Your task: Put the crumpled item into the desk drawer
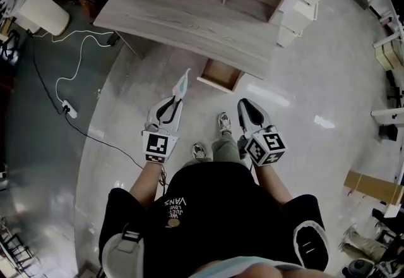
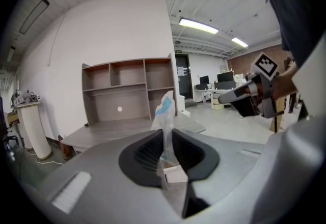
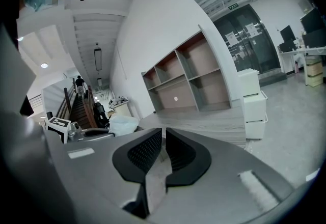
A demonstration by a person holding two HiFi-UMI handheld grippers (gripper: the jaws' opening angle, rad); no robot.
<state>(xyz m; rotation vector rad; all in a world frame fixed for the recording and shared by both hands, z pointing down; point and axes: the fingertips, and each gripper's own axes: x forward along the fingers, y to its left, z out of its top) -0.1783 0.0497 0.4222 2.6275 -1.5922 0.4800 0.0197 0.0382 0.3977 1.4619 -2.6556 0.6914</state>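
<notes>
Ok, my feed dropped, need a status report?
Left tool gripping crumpled wrapper. Right tool shut, empty. Drawer open ahead, nothing blocking.

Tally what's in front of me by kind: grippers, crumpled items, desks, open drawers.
grippers: 2 (left gripper, right gripper)
crumpled item: 1
desk: 1
open drawer: 1
total: 5

A white cable (image 1: 81, 55) loops across the grey floor (image 1: 315, 163) to a power strip (image 1: 69, 109), near a white pedestal (image 1: 43, 10); a white drawer unit (image 1: 304, 8) stands far right, and a ceiling light (image 2: 198, 26) glows overhead
</notes>
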